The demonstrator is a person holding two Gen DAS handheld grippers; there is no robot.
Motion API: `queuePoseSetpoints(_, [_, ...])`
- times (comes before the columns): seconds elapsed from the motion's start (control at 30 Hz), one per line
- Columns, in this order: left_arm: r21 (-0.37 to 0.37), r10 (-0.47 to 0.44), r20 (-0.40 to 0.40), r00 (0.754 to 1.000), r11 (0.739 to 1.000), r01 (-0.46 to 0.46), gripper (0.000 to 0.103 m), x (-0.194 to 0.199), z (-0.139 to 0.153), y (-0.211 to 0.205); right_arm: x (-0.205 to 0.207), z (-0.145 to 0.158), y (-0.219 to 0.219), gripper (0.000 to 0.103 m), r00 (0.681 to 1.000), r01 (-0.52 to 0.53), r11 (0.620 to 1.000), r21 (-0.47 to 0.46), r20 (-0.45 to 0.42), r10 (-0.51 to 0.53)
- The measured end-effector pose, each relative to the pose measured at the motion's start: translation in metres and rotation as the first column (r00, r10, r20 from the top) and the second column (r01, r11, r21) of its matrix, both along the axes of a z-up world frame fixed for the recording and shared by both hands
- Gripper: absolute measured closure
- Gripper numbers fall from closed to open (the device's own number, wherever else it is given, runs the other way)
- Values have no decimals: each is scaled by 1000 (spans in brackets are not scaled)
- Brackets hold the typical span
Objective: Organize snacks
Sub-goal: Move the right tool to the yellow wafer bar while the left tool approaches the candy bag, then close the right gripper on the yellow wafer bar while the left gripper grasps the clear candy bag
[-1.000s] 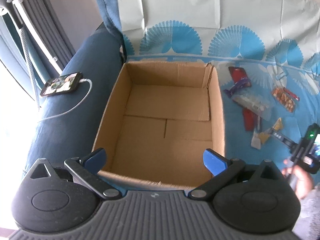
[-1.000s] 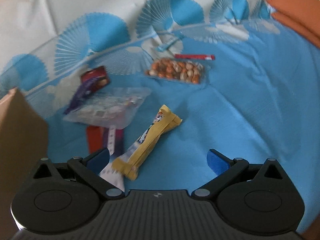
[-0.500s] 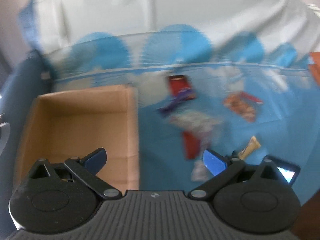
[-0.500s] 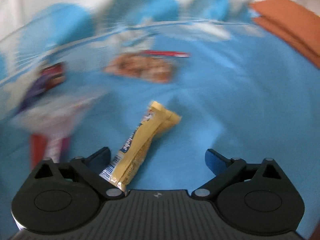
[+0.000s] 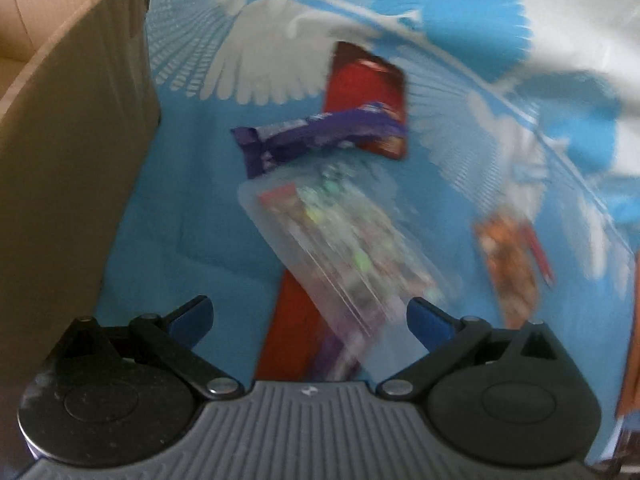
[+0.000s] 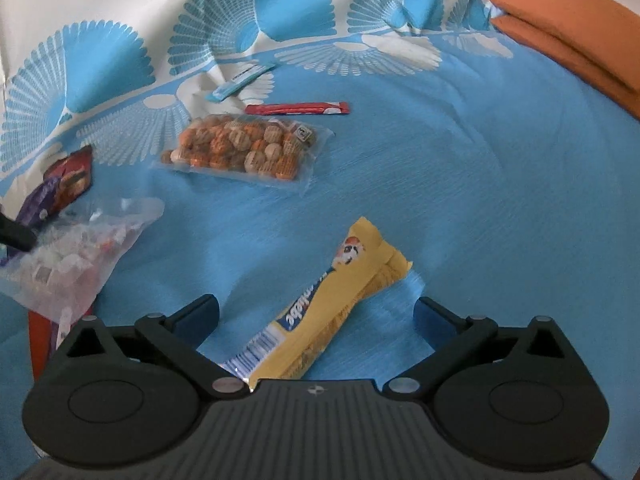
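A blue and white fan-patterned cloth covers the surface. The right tool is spread wide, with a yellow snack bar lying diagonally between its fingers; close squarely on its middle. The left tool, also wide, hovers over a clear candy bag, cardboard box to its left

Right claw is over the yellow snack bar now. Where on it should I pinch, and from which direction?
Pinch the yellow snack bar across its narrow width, about mid-length, coming straight down from above. It lies flat on the blue cloth, slanted between the open fingers of the right claw, so turning the wrist a little to square the fingers to its long edges would probably help.
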State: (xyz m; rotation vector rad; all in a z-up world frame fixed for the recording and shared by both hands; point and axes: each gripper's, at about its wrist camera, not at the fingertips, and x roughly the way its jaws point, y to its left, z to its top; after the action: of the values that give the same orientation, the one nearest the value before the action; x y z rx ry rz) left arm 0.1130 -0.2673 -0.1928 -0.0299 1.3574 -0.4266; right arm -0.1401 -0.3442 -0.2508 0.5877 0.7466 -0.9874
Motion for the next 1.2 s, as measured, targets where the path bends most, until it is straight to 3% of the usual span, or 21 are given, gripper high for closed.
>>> queuePoseSetpoints(0.17, [-3,40,-19,999,999,-40,0,24,-11,-8,5,-3,1,0,999,-7,1000,-13,-32,7])
queuePoseSetpoints(0.37, [-112,84,-36,996,990,-87,2,33,0,-10,6,-3,1,0,999,-9,1000,-16,-40,8])
queuePoseSetpoints(0.5, [-166,91,-67,994,981,-101,9,33,0,-12,5,-2,0,0,999,-10,1000,-16,-40,9])
queuePoseSetpoints(0.73, [-281,51,-118,992,956,-82,8,20,-10,-10,5,-2,2,0,999,-11,1000,-21,-45,10])
queuePoseSetpoints(0.8, [-291,14,-146,989,955,-57,8,15,-17,-14,5,-2,2,0,999,-12,1000,-23,-44,11])
queuePoseSetpoints(0.87, [-299,-3,-117,993,954,-33,8,9,-16,-18,5,-2,1,0,999,-13,1000,-23,-44,12])
queuePoseSetpoints(1.0, [-325,19,-134,991,944,-62,8,7,-18,-23,6,-3,3,0,999,-13,999,-31,-48,11])
queuePoseSetpoints(1.07, [-324,42,-121,992,943,-79,12,8,-17,-25,6,-3,3,0,999,-13,999,-32,-48,11])
queuePoseSetpoints(1.17, [-311,79,-154,985,942,-124,32,16,-23,-21,6,-3,4,0,999,-12,999,-35,-51,11])
queuePoseSetpoints(1.2, [-299,98,-162,982,943,-144,51,19,-24,-19,6,-3,4,0,999,-12,999,-36,-51,10])
